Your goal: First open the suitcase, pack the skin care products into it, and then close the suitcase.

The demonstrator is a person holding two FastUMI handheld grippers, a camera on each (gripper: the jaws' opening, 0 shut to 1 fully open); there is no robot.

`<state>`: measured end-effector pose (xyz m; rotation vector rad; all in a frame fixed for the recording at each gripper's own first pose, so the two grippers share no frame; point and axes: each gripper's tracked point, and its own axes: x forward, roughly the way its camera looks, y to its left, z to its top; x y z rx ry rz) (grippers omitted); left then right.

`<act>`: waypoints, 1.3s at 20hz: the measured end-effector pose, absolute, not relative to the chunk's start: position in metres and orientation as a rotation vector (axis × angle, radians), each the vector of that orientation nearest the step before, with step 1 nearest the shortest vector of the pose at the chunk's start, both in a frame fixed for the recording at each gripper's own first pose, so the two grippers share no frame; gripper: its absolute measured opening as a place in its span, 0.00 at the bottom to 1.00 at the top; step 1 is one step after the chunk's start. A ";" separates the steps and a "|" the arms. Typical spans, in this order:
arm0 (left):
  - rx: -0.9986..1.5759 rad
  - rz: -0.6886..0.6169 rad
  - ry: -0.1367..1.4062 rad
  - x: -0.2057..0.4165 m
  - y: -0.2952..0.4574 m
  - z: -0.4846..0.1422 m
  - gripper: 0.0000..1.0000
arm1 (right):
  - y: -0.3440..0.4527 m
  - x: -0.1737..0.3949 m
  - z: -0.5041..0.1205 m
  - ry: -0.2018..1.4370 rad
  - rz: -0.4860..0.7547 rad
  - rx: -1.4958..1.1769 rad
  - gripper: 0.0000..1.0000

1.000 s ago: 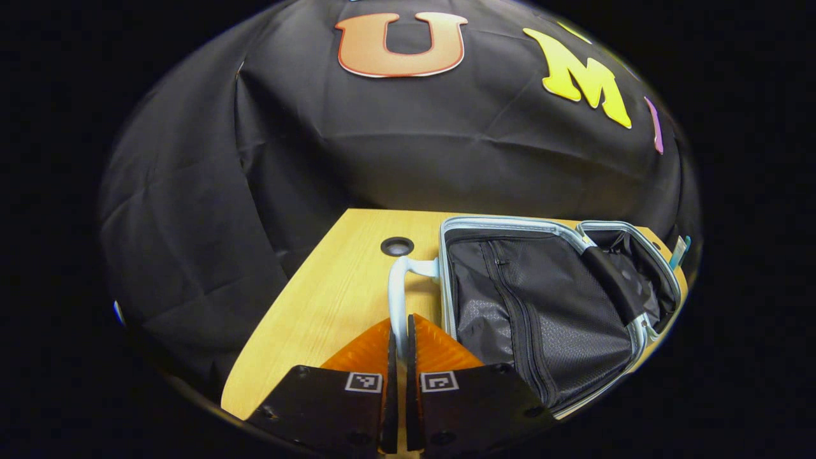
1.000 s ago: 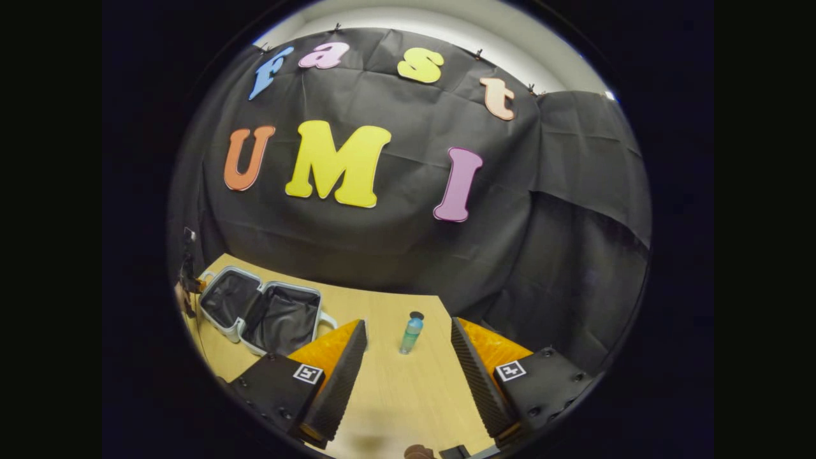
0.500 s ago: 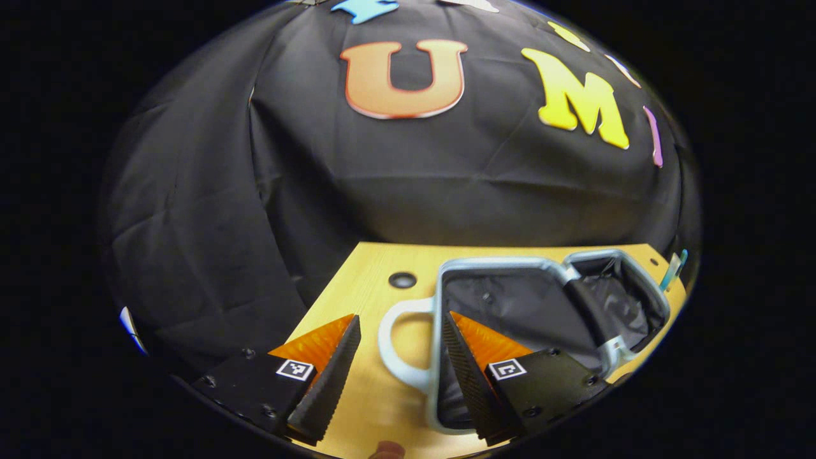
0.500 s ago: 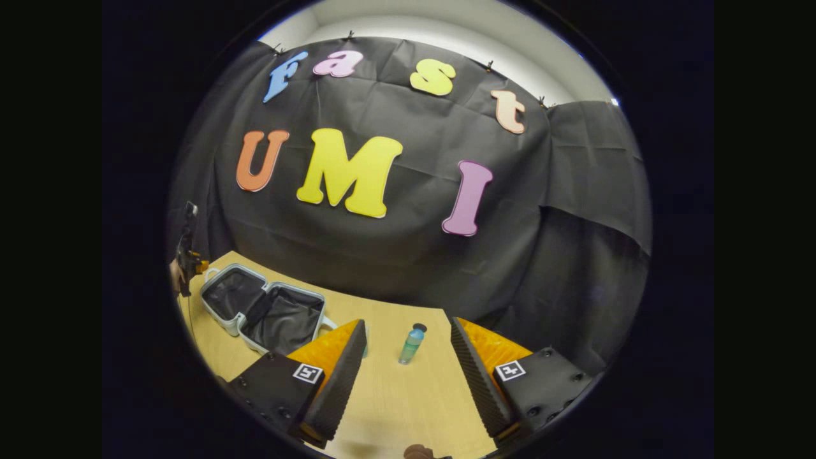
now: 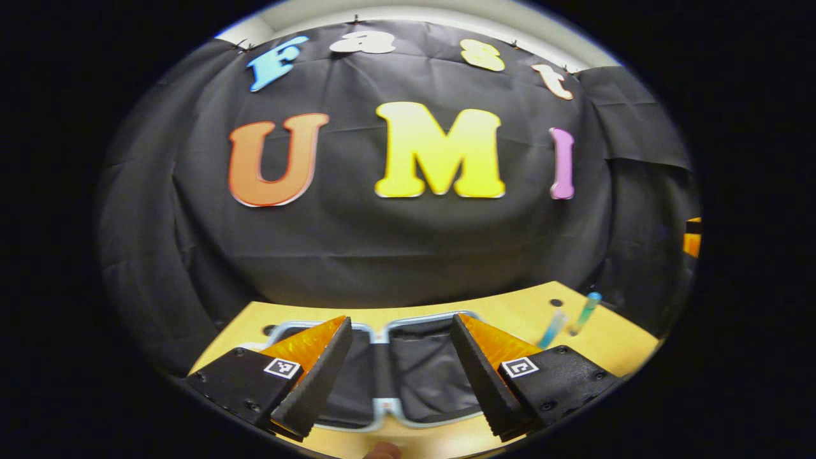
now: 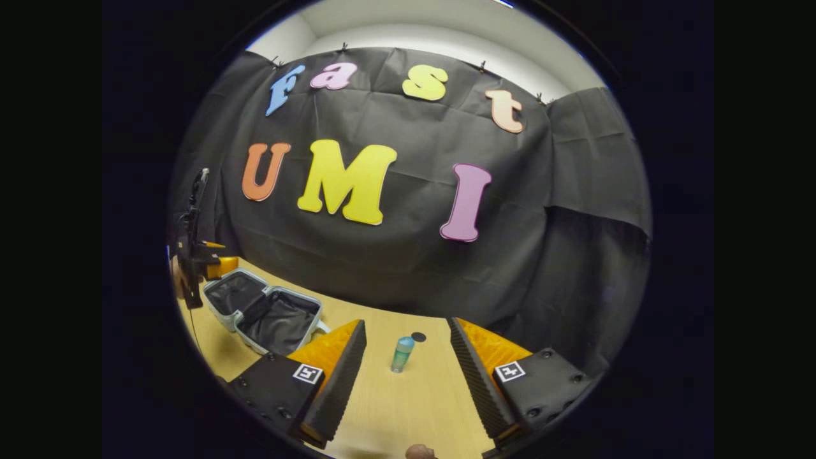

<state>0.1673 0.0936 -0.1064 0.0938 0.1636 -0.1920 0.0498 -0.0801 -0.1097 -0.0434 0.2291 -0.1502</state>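
The pale blue suitcase (image 5: 424, 373) lies open flat on the wooden table, both dark-lined halves showing bare. My left gripper (image 5: 400, 341) hovers open above it, its fingers apart over the two halves and holding nothing. Two slim teal skin care bottles (image 5: 553, 328) (image 5: 585, 312) stand on the table to the right of the case. In the right gripper view one teal bottle (image 6: 401, 354) stands ahead between the fingers of my open right gripper (image 6: 407, 338), some way off. The suitcase (image 6: 268, 312) lies at left there, with the left gripper (image 6: 197, 261) above its far end.
The wooden table (image 6: 414, 408) ends at the black cloth wall behind. A round cable hole (image 6: 418, 336) sits just behind the bottle, and another hole (image 5: 556, 302) shows near the two bottles. A fingertip (image 6: 421, 452) shows at the bottom edge.
My left gripper let go of the suitcase handle, opened, rose and swung right, so it now looks across both halves. The right gripper shifted slightly; the bottle sits more centred.
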 end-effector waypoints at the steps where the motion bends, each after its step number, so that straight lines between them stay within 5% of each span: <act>1: 0.091 -0.219 0.179 0.164 0.064 -0.116 0.98 | -0.091 0.050 -0.115 0.235 -0.150 -0.032 0.79; 9: 0.096 -0.361 0.306 0.174 -0.114 -0.222 0.99 | -0.169 0.060 -0.163 0.308 -0.144 0.005 0.79; 20: 0.195 -0.281 0.477 0.266 -0.164 -0.346 0.99 | -0.234 0.064 -0.239 0.442 -0.192 0.033 0.79; 22: 0.169 -0.282 0.479 0.273 -0.169 -0.349 0.90 | -0.242 0.064 -0.247 0.462 -0.209 0.038 0.79; 26: 0.139 -0.271 0.487 0.281 -0.170 -0.349 0.54 | -0.248 0.066 -0.256 0.485 -0.236 0.049 0.79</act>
